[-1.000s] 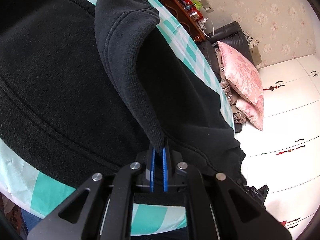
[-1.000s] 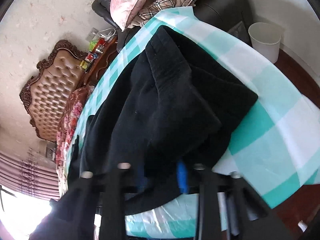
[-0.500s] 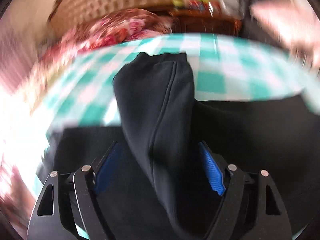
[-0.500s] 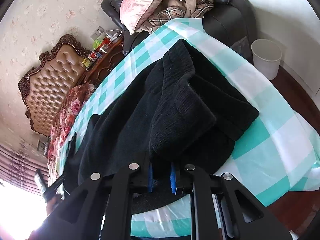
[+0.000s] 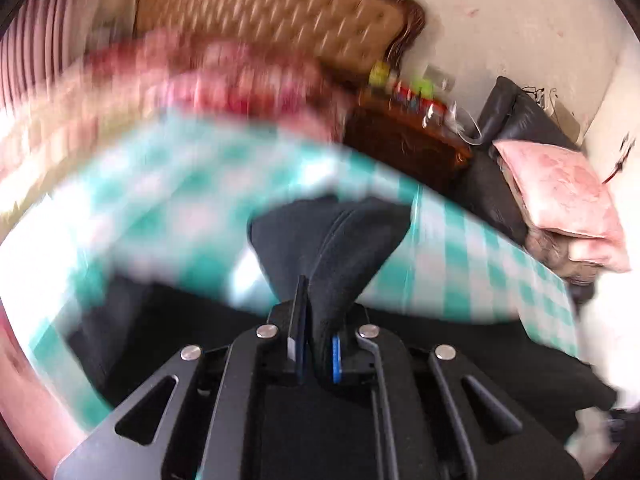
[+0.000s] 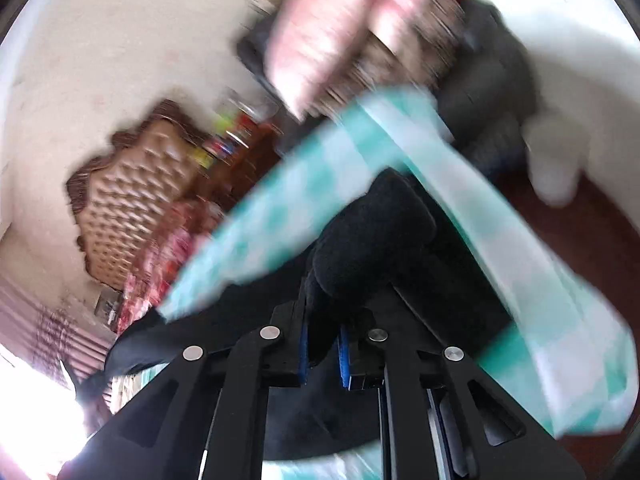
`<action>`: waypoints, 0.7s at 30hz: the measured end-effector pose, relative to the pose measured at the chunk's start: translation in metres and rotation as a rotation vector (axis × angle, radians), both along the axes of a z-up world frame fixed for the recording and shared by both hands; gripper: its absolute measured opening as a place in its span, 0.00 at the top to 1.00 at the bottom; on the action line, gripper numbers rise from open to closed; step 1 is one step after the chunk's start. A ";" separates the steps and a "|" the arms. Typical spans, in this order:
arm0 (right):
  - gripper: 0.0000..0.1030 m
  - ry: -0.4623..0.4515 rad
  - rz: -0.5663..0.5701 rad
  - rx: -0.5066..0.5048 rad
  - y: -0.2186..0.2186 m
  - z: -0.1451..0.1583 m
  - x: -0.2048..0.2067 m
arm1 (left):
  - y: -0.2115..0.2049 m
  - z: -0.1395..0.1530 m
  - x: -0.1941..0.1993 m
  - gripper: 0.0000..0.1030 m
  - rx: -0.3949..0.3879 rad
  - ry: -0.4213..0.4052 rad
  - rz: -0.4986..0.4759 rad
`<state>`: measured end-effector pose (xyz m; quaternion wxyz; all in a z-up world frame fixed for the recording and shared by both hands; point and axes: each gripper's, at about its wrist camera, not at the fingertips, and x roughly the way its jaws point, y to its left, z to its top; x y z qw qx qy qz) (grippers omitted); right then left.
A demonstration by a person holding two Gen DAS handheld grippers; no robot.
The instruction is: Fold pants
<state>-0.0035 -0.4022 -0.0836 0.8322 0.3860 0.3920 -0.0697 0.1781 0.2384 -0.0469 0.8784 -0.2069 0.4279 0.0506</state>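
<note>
The black fleece pants (image 5: 332, 240) lie on a table with a teal and white checked cloth (image 5: 460, 264). My left gripper (image 5: 318, 336) is shut on a raised fold of the pants, which stands up in front of the fingers. My right gripper (image 6: 322, 344) is shut on another bunched part of the pants (image 6: 376, 232) and holds it above the cloth (image 6: 460, 184). Both views are blurred by motion.
A tufted brown headboard (image 5: 280, 8) and a red floral bed (image 5: 224, 76) stand beyond the table. A dark wooden cabinet (image 5: 404, 136) with small bottles, a black sofa (image 5: 516, 120) and a pink cushion (image 5: 560, 196) are at the right. A white bin (image 6: 556, 176) stands on the floor.
My left gripper went from shut to open, then shut again on a fold of the pants. My right gripper has lifted its bunch of fabric. Both cameras have swung quickly.
</note>
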 end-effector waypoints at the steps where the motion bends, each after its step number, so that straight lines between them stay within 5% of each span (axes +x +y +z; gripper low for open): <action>1: 0.88 0.051 -0.010 0.016 -0.002 -0.018 -0.005 | 0.005 -0.022 -0.013 0.92 -0.052 0.041 0.010; 4: 0.88 0.085 -0.009 0.023 0.000 -0.037 -0.015 | 0.019 -0.071 -0.048 0.92 -0.123 0.097 0.039; 7: 0.88 0.086 -0.001 -0.021 0.004 -0.033 -0.014 | 0.030 -0.088 -0.057 0.91 -0.158 0.088 0.051; 11: 0.88 0.107 -0.002 -0.097 0.012 -0.033 -0.011 | 0.027 -0.079 -0.047 0.55 -0.027 0.077 0.056; 14: 0.88 0.125 -0.004 -0.126 0.015 -0.037 -0.010 | 0.002 -0.073 -0.036 0.45 0.258 0.111 0.018; 16: 0.88 0.129 0.000 -0.143 0.015 -0.038 -0.011 | -0.032 -0.072 -0.026 0.37 0.576 0.119 -0.024; 18: 0.88 0.131 0.004 -0.152 0.015 -0.039 -0.013 | -0.058 -0.072 -0.020 0.33 0.791 0.123 -0.049; 21: 0.88 0.133 0.009 -0.159 0.015 -0.040 -0.012 | -0.090 -0.075 0.000 0.33 1.025 0.109 -0.091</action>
